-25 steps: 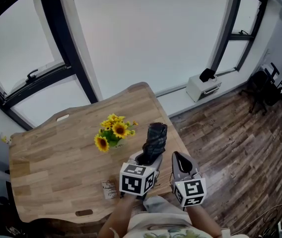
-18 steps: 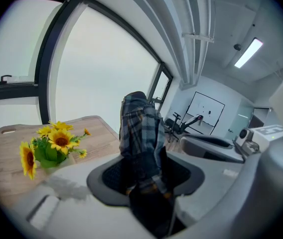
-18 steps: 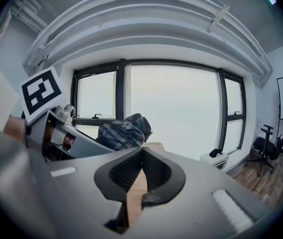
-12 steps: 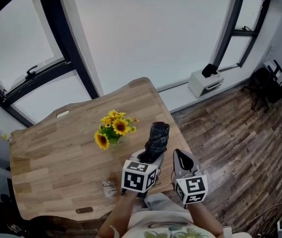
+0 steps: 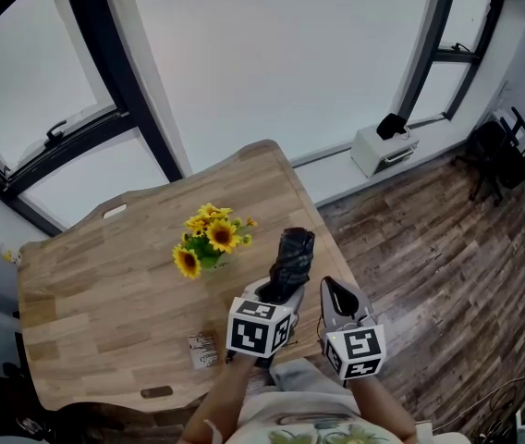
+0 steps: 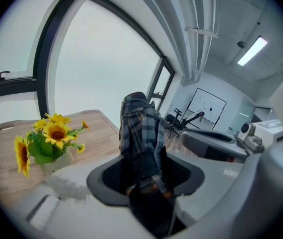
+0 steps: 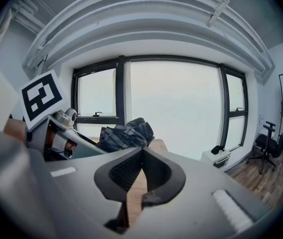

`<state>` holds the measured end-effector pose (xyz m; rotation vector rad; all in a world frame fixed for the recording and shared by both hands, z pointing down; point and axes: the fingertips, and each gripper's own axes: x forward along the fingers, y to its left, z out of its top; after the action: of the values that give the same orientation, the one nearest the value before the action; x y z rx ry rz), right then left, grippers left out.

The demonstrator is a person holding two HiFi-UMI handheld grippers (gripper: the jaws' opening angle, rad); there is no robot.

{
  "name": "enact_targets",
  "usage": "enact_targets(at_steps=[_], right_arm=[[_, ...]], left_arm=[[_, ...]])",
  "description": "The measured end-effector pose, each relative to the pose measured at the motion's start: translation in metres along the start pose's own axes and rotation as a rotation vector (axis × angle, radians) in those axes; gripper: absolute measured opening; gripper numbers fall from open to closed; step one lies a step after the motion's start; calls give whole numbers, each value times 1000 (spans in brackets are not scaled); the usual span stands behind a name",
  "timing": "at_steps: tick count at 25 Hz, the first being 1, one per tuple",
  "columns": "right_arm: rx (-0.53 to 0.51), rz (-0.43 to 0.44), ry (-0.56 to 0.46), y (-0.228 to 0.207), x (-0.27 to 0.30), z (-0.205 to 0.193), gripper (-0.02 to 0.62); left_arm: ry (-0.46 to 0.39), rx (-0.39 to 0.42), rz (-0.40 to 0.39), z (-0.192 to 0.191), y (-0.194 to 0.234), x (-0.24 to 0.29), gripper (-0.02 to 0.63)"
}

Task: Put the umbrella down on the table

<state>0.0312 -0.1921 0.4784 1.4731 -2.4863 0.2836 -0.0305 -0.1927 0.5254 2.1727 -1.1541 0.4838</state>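
Note:
A folded dark plaid umbrella (image 5: pixel 292 252) sticks out forward and upward from my left gripper (image 5: pixel 276 291), which is shut on its lower end just above the wooden table (image 5: pixel 105 285) near the front right edge. In the left gripper view the umbrella (image 6: pixel 140 128) rises between the black pads (image 6: pixel 112 176), handle end toward the camera. My right gripper (image 5: pixel 335 296) hovers beside it on the right, over the table's edge, jaws shut with nothing in them. The right gripper view shows the umbrella (image 7: pixel 126 136) to the left of its closed jaws (image 7: pixel 141 153).
A small vase of sunflowers (image 5: pixel 202 246) stands mid-table, left of the umbrella. A small printed card (image 5: pixel 203 350) lies near the front edge. Beyond the table are large windows, a white box (image 5: pixel 383 151) on the wood floor and an office chair (image 5: pixel 494 160).
The left gripper has sunk slightly toward the table with the umbrella still in it. The right gripper has kept its place.

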Motion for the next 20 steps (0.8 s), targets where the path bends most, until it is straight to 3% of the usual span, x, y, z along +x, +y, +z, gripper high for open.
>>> enact_targets(at_steps=[20], right_arm=[[33,-1,57,-13,15,-19,0]], left_arm=[[74,-20,-12,-15,9,23,194]])
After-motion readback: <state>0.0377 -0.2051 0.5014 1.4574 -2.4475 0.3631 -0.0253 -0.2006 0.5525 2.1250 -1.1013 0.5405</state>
